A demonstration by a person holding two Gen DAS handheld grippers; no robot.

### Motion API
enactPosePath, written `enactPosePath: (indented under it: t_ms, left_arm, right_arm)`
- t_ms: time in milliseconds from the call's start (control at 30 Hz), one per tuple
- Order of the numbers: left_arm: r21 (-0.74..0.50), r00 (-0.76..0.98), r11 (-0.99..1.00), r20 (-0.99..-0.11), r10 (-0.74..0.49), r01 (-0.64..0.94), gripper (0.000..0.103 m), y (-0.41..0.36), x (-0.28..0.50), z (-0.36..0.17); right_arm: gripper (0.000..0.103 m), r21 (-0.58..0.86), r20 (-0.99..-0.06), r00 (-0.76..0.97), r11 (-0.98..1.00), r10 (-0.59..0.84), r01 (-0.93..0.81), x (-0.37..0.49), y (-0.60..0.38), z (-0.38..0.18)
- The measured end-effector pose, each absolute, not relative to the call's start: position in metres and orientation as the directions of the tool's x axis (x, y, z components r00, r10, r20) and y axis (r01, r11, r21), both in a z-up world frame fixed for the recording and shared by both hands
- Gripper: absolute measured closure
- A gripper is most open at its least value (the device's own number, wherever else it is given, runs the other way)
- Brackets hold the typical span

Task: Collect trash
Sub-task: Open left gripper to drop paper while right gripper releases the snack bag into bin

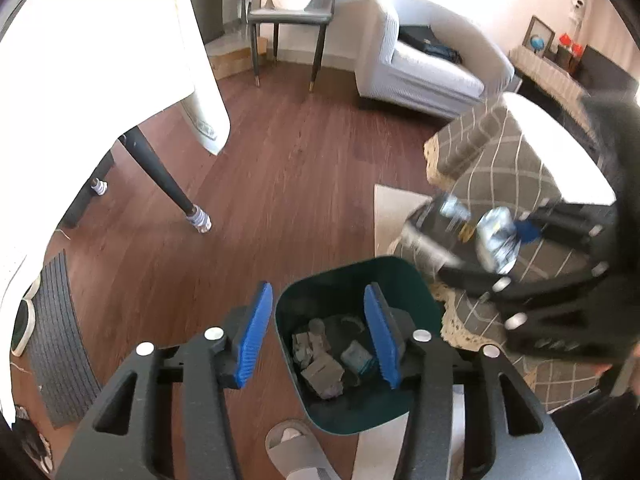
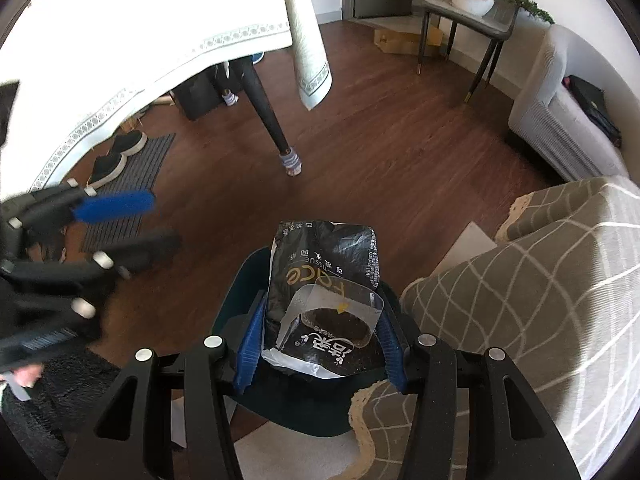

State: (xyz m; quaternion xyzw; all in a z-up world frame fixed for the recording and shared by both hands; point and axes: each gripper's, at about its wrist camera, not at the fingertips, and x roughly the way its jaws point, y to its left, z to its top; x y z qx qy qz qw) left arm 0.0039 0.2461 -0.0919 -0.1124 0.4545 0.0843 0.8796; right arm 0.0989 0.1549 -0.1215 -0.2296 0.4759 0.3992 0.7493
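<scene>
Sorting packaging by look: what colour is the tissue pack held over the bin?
Black with gold and white lettering, the tissue pack shows best in the right wrist view.

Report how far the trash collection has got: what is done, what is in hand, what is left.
Done: crumpled scraps already lie at the bottom of the dark green bin.
In hand: the right gripper is shut on a black tissue packet and holds it over the bin; the left gripper is open and holds nothing.
Left: dropping the packet in. No other loose trash shows on the floor in either view.

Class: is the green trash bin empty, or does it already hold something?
Partly filled: crumpled paper scraps lie at the bottom of the trash bin.
</scene>
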Motion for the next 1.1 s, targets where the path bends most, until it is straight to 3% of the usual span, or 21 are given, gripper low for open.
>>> enactPosePath:
  t_ms: [300, 533, 567, 600, 667, 967, 1100]
  left_arm:
    - [-0.167, 0.675, 0.953, -0.736, 0.05, -0.253, 0.067, 0.252, -0.002, -0.046]
    - [-0.194, 0.73, 0.948, -0.681, 0.054, -0.251, 0.068, 0.256, -0.006, -0.019]
    - [-0.199, 0.736, 0.948, -0.675, 0.053, -0.25, 0.068, 0.257, -0.006, -0.016]
    - [-0.201, 0.74, 0.947, -0.671, 0.054, -0.25, 0.068, 0.256, -0.006, -0.014]
    - [-0.203, 0.746, 0.946, -0.663, 0.058, -0.254, 0.068, 0.255, -0.006, -0.01]
    - [-0.21, 0.774, 0.948, -0.63, 0.055, -0.239, 0.068, 0.244, -0.004, 0.009]
    - [-0.207, 0.779, 0.951, -0.624, 0.052, -0.229, 0.068, 0.235, -0.001, 0.014]
  right_arm:
    - [0.051, 0.036, -0.94, 0.159, 0.552, 0.302, -0.833, 0.091, 0.167, -0.168]
    - [0.051, 0.023, -0.958, 0.135, 0.537, 0.252, -0.843, 0.084, 0.168, -0.192]
    - [0.048, 0.021, -0.96, 0.132, 0.533, 0.247, -0.846, 0.083, 0.167, -0.195]
    - [0.039, 0.016, -0.963, 0.13, 0.531, 0.237, -0.847, 0.082, 0.166, -0.198]
    - [0.035, 0.01, -0.965, 0.13, 0.527, 0.229, -0.85, 0.079, 0.164, -0.199]
    - [0.035, 0.005, -0.966, 0.128, 0.513, 0.224, -0.859, 0.071, 0.154, -0.197]
    - [0.041, 0.009, -0.957, 0.14, 0.506, 0.256, -0.862, 0.067, 0.148, -0.183]
